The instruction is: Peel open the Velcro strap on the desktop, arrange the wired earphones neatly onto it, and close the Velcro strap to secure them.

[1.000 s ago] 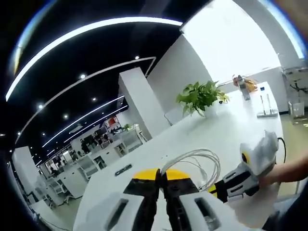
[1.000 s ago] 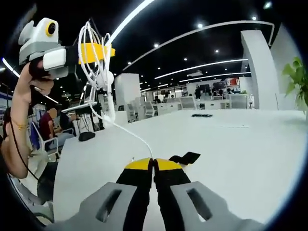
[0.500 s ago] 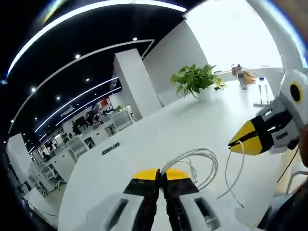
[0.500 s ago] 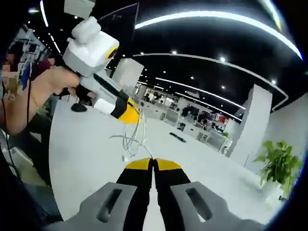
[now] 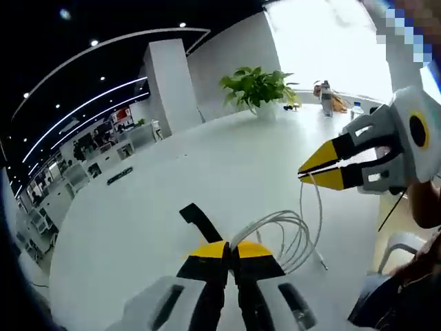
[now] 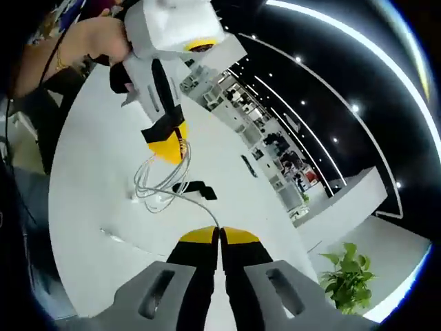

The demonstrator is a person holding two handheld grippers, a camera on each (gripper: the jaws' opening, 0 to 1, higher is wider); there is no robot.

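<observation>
Earphones (image 5: pixel 286 231) are what we're looking at, a white wired bundle hanging in loose loops over the white desktop (image 5: pixel 138 207). In the left gripper view our left gripper (image 5: pixel 231 249) has its yellow-tipped jaws pinched together on the cable right where the loops start. The right gripper (image 5: pixel 324 169) comes in from the right of that view, its tips pinching one strand of the same cable, which hangs down from there to the loops.

In the right gripper view, the right gripper (image 6: pixel 220 236) has its jaws closed on the thin cable, and the left gripper (image 6: pixel 167 148) sits above, held by a hand (image 6: pixel 83 38), with the loops (image 6: pixel 157 185) hanging under its tip. The Velcro strap (image 6: pixel 200 189), a small black strip, lies on the desk just beside the loops; in the left gripper view we see it right past the closed tips (image 5: pixel 198 219).

The desk is big, plain white and glossy. Further off there's a potted plant (image 5: pixel 256 86), some bottles (image 5: pixel 325 96), a white pillar (image 5: pixel 165 86), and an open office with a dark ceiling and long light strips (image 6: pixel 331 48). A small dark item (image 5: pixel 118 176) also lies further out on the desk.
</observation>
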